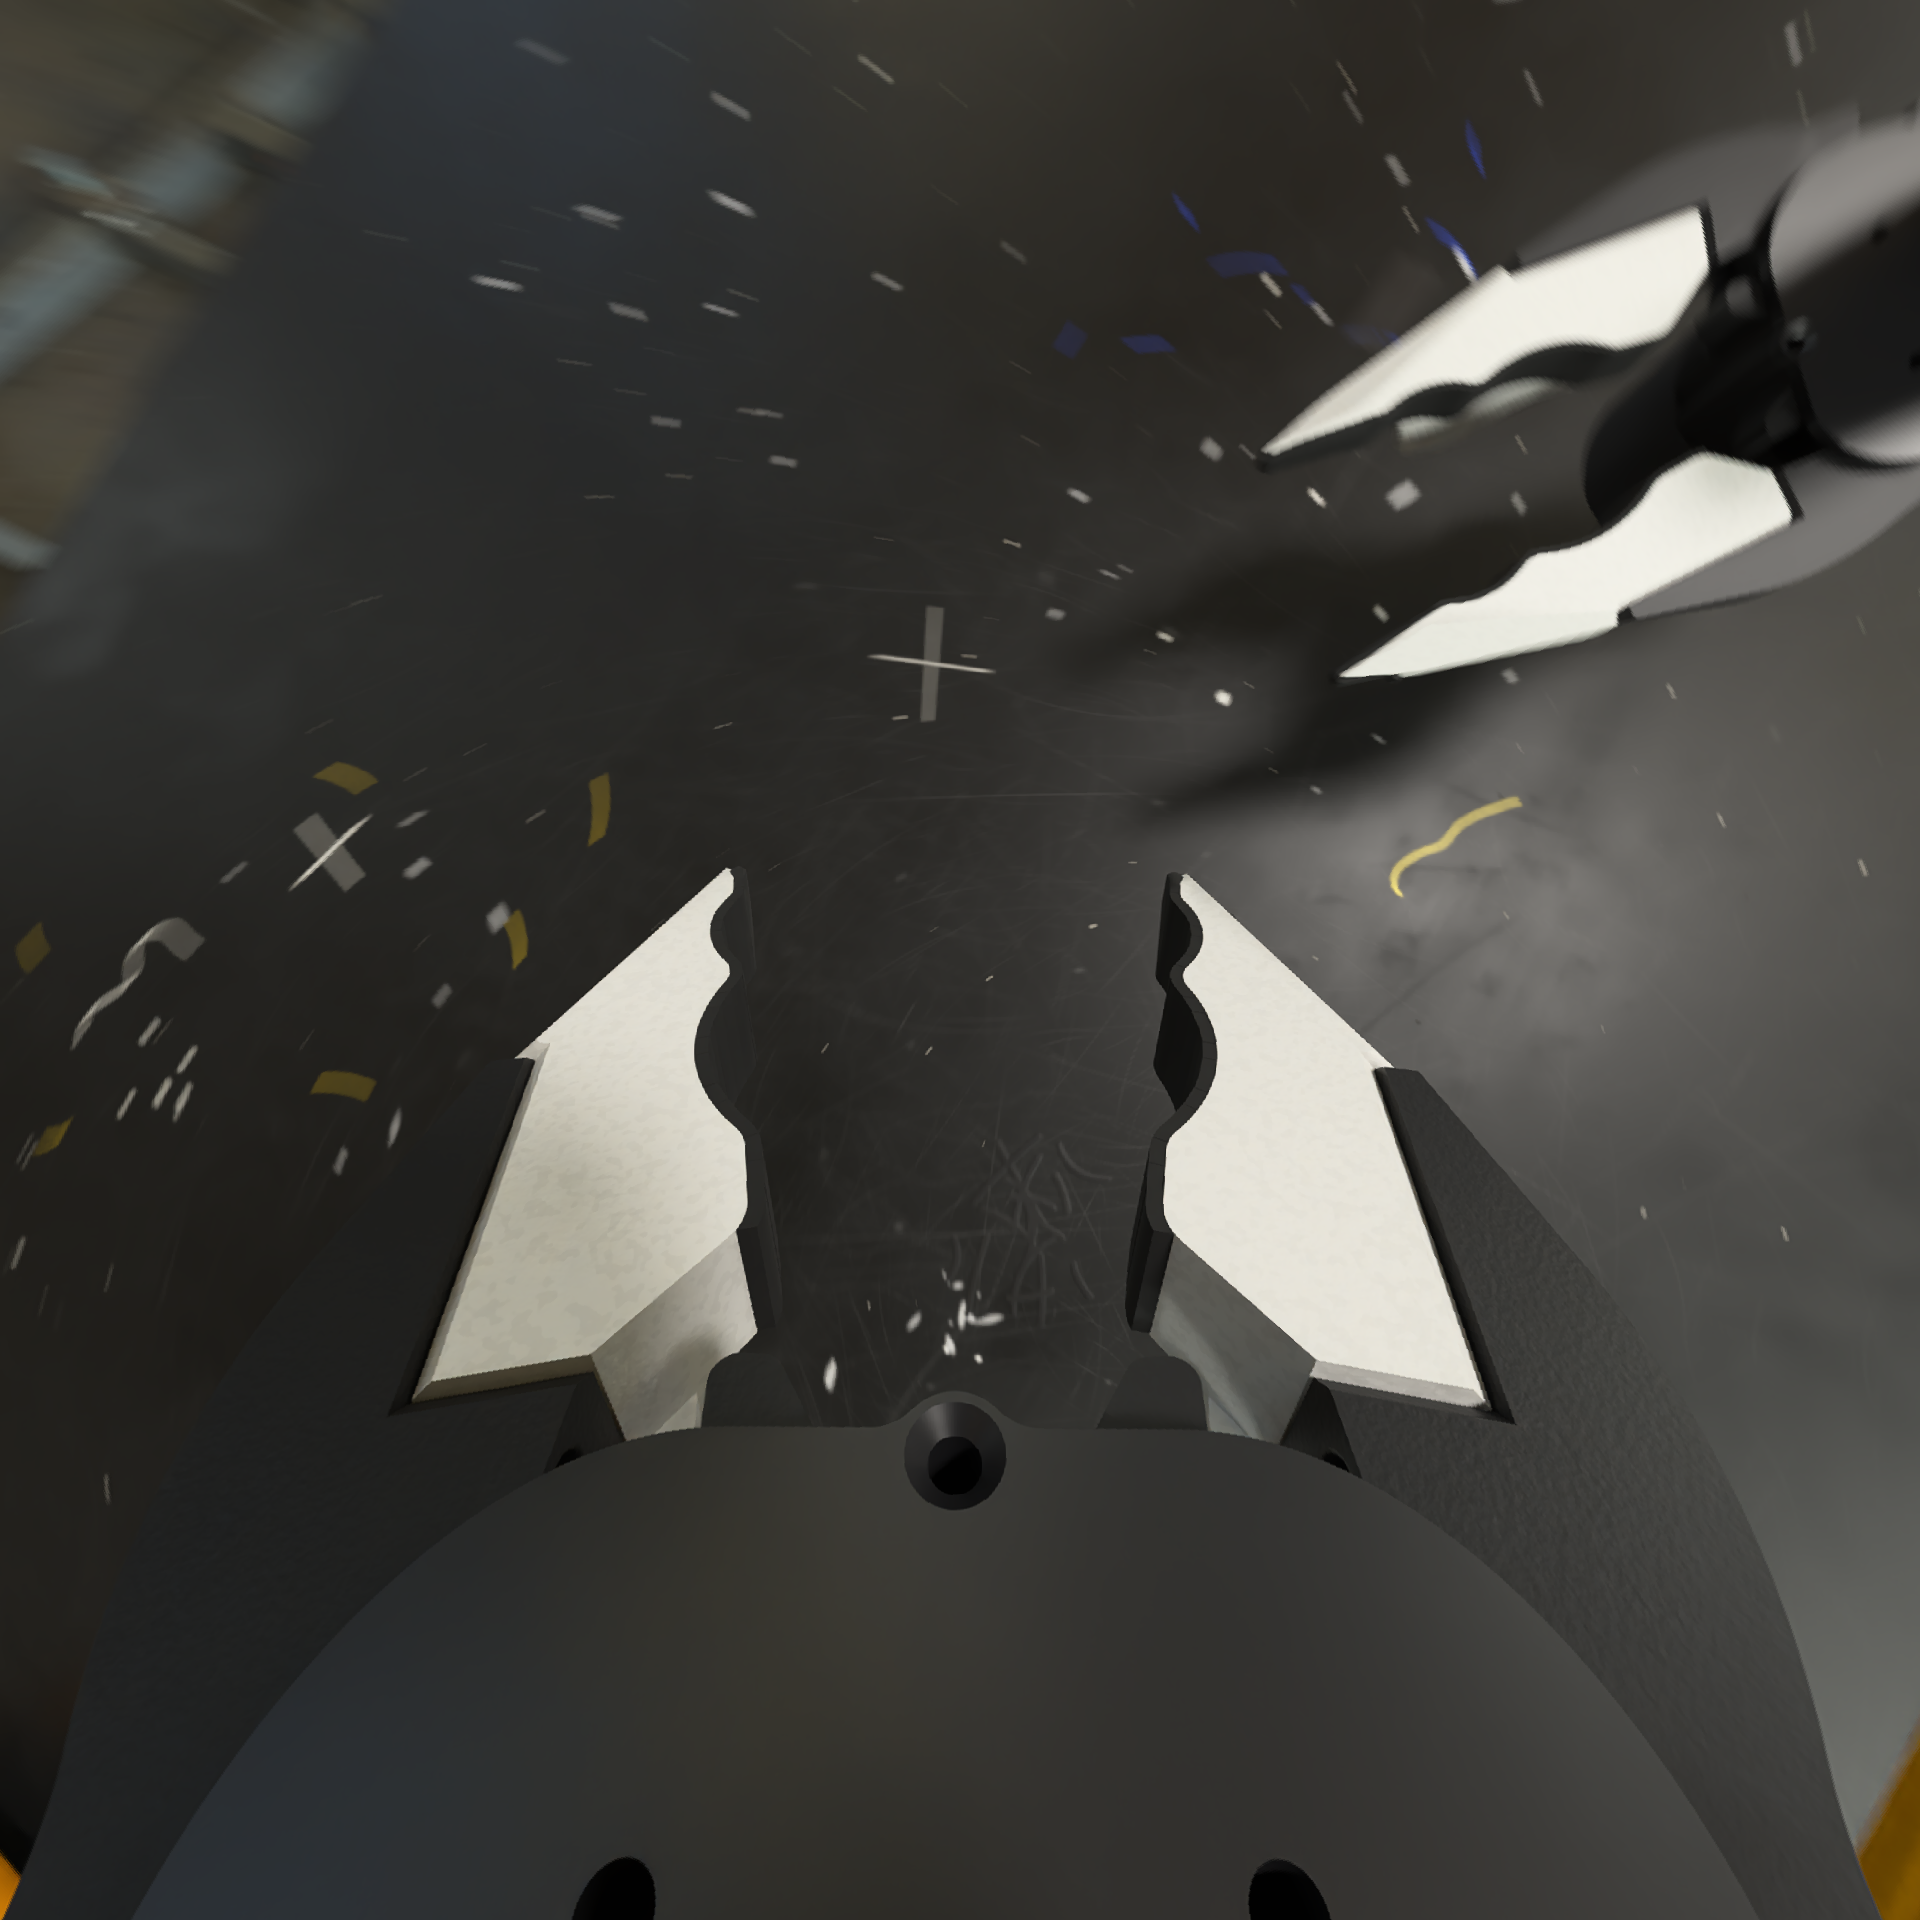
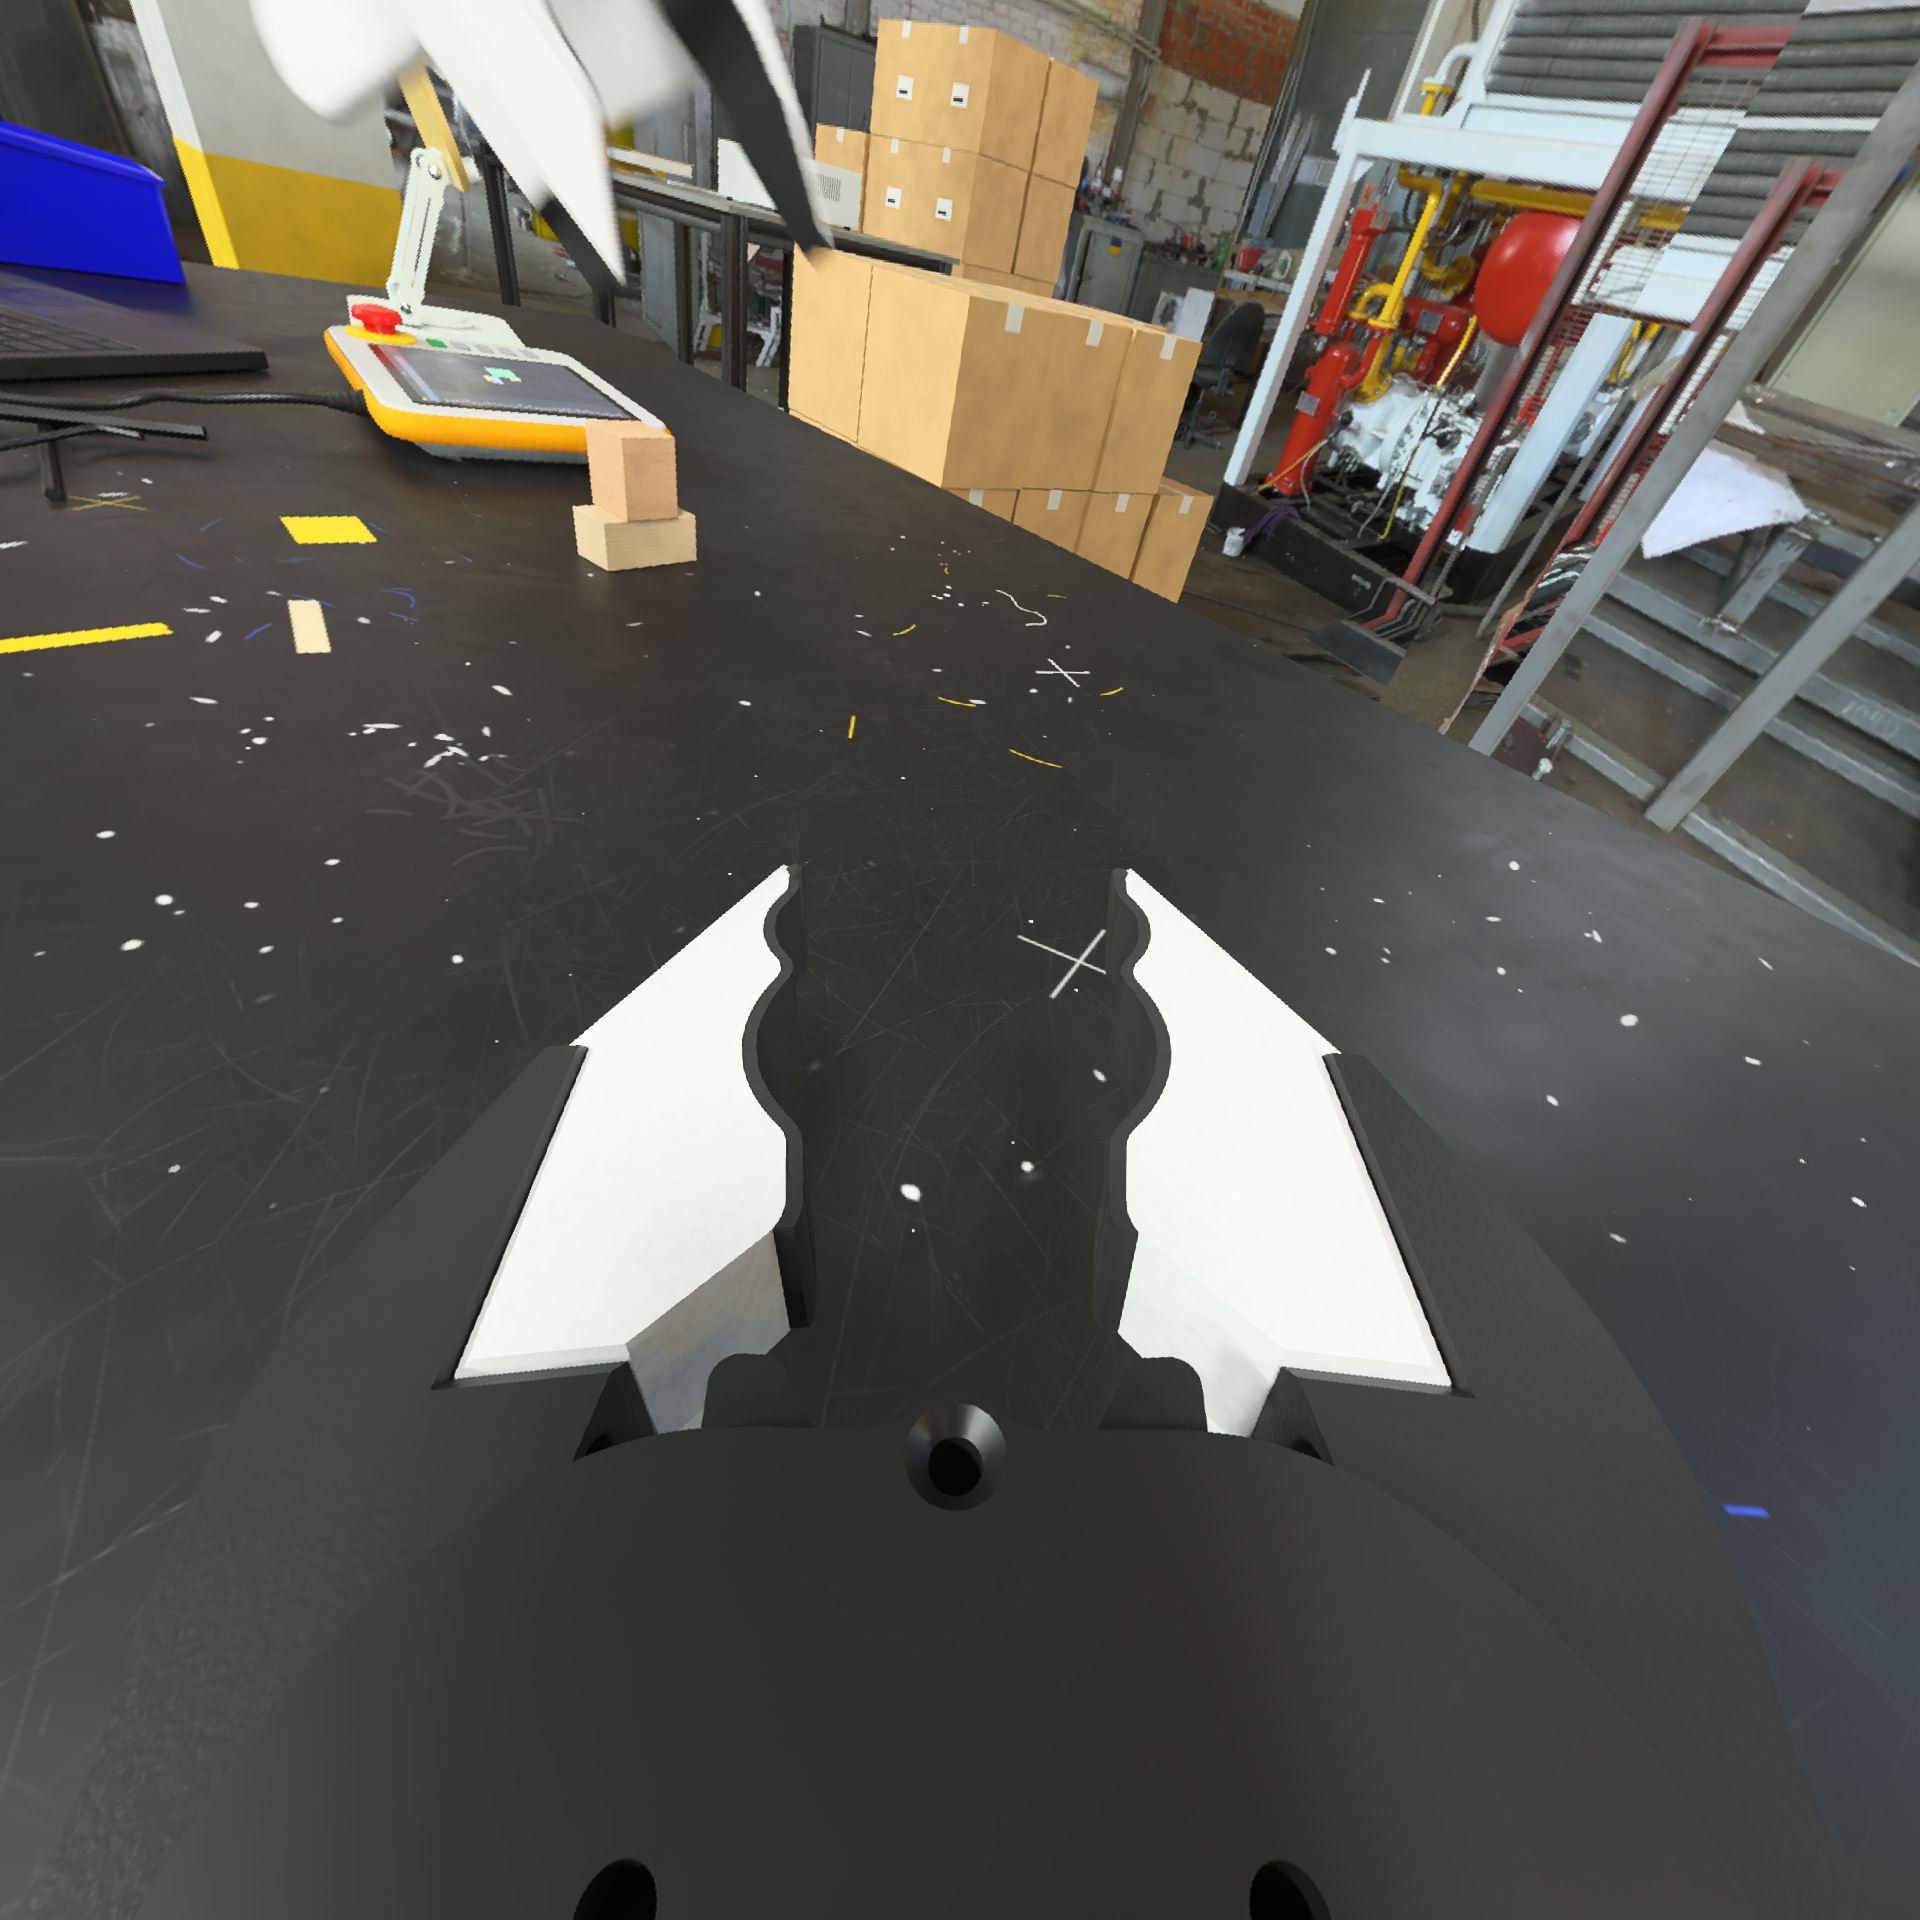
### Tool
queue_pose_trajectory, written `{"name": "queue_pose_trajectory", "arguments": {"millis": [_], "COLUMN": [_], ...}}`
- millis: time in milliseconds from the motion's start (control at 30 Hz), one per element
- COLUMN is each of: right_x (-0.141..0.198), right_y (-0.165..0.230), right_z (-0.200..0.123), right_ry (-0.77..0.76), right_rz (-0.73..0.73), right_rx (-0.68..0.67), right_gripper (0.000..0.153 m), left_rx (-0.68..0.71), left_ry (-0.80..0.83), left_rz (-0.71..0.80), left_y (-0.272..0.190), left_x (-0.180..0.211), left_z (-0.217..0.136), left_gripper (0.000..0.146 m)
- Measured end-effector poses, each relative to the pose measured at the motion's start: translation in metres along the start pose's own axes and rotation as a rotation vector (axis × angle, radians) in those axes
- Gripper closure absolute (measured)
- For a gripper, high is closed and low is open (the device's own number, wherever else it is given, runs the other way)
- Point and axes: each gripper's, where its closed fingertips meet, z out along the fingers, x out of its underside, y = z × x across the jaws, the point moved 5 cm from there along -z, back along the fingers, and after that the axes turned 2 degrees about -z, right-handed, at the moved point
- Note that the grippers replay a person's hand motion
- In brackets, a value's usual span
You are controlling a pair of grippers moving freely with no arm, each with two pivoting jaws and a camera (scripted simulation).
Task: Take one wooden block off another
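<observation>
In the right wrist view, two pale wooden blocks stand stacked on the black table far ahead to the left: an upright top block (image 2: 634, 473) on a flatter bottom block (image 2: 636, 539). My right gripper (image 2: 956, 871) is open and empty, low over the table, well short of the stack. It also shows in the left wrist view (image 1: 1304, 566) at the upper right, open. My left gripper (image 1: 951, 875) is open and empty, looking down at bare table; no blocks show in its view. It appears blurred at the top of the right wrist view (image 2: 717, 255).
A yellow and white teach pendant (image 2: 488, 390) lies just behind the stack. A blue bin (image 2: 78, 208) and a dark keyboard (image 2: 114, 348) sit at the far left. The table's right edge (image 2: 1351, 665) runs diagonally, with cardboard boxes (image 2: 977, 343) beyond it.
</observation>
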Motion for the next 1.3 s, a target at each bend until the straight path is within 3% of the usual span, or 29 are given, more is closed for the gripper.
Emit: {"name": "queue_pose_trajectory", "arguments": {"millis": [100,200,367,533,800,900,967,1133,1300], "right_x": [0.0,0.0,0.0,0.002,0.005,0.005,0.005,0.005,0.004], "right_y": [0.002,0.005,0.007,0.009,0.009,0.008,0.008,0.008,0.01], "right_z": [0.001,0.001,0.003,0.006,0.009,0.009,0.009,0.007,0.006], "right_ry": [0.005,0.008,0.016,0.032,0.052,0.054,0.053,0.049,0.045], "right_rz": [-0.015,-0.031,-0.035,-0.049,-0.062,-0.054,-0.047,-0.051,-0.053], "right_rx": [-0.004,-0.006,-0.017,-0.021,-0.014,-0.018,-0.021,-0.021,-0.032], "right_gripper": [0.094,0.094,0.094,0.094,0.094,0.094,0.094,0.094,0.094], "left_rx": [-0.199,-0.345,-0.525,-0.586,-0.554,-0.591,-0.532,-0.328,-0.301], "left_ry": [-0.202,-0.363,-0.427,-0.366,-0.343,-0.341,-0.288,-0.12,0.075], "left_rz": [-0.173,-0.312,-0.445,-0.625,-0.747,-0.784,-0.841,-1.017,-1.108], "left_y": [0.008,-0.003,-0.045,-0.076,-0.046,0.005,0.048,0.144,0.199], "left_x": [0.048,0.105,0.18,0.219,0.215,0.198,0.186,0.168,0.167], "left_z": [-0.063,-0.101,-0.105,-0.094,-0.104,-0.113,-0.108,-0.074,-0.045], "left_gripper": [0.067,0.067,0.067,0.068,0.069,0.076,0.076,0.073,0.079]}}
